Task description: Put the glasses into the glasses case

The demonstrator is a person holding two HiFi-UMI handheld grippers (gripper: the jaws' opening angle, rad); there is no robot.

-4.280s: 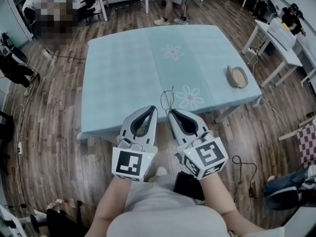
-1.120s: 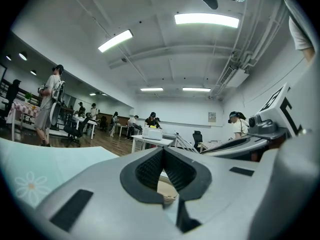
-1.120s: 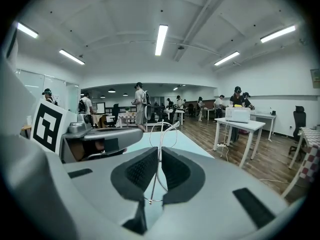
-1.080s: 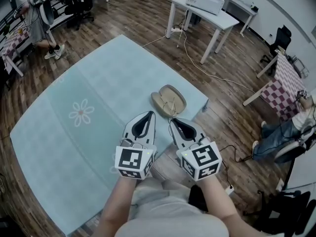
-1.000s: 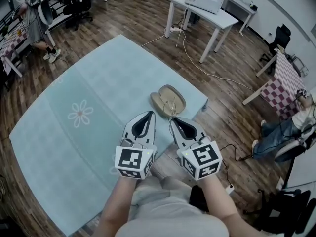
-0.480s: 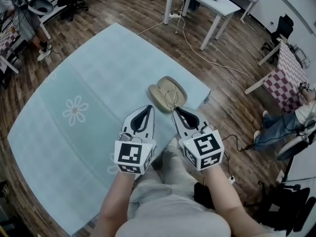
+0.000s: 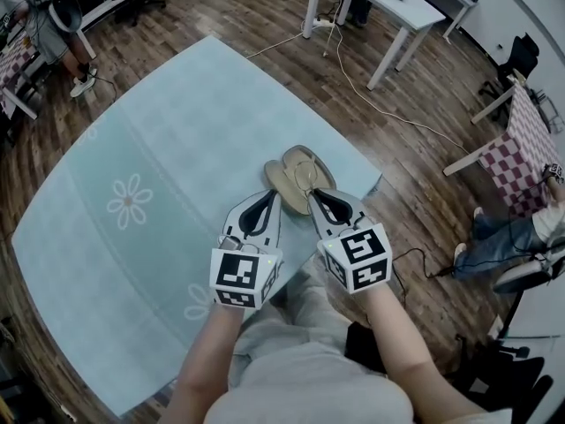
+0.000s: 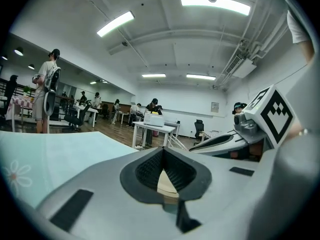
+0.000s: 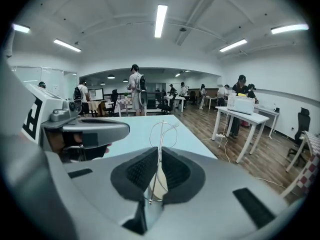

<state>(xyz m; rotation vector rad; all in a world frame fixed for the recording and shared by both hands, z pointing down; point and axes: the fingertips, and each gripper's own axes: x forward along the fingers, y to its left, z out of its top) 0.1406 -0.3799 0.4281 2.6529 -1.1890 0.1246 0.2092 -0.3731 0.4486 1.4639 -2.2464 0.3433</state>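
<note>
In the head view, a counter (image 7: 132,131) under a pale blue cloth printed with a flower (image 7: 129,203) carries an open tan glasses case (image 7: 282,182) close to its near corner. Both grippers are held side by side at that corner. The left gripper (image 7: 271,196) points at the case's near edge. The right gripper (image 7: 315,195) reaches over the case, and the thin wire glasses (image 7: 305,177) stick out from its tip above the open case. Whether they touch the lining cannot be told here. Each gripper carries 1 marker cube, and a white desk (image 7: 388,3) stands on the wood floor beyond.

In the left gripper view, the left gripper (image 8: 162,151) has its fingers (image 8: 147,170) together at the tip with nothing between them. A tan sliver of the case (image 8: 165,185) shows through the gap lower down, and the right gripper (image 8: 235,139) sits just beside it.

In the right gripper view, the right gripper (image 9: 159,158) has its fingers (image 9: 177,171) clamped on the glasses (image 9: 161,131), whose wire loops rise upright past the tip. The tan case (image 9: 160,186) shows below between the pads. The left gripper (image 9: 80,129) is alongside, over the blue counter (image 9: 145,126).
</note>
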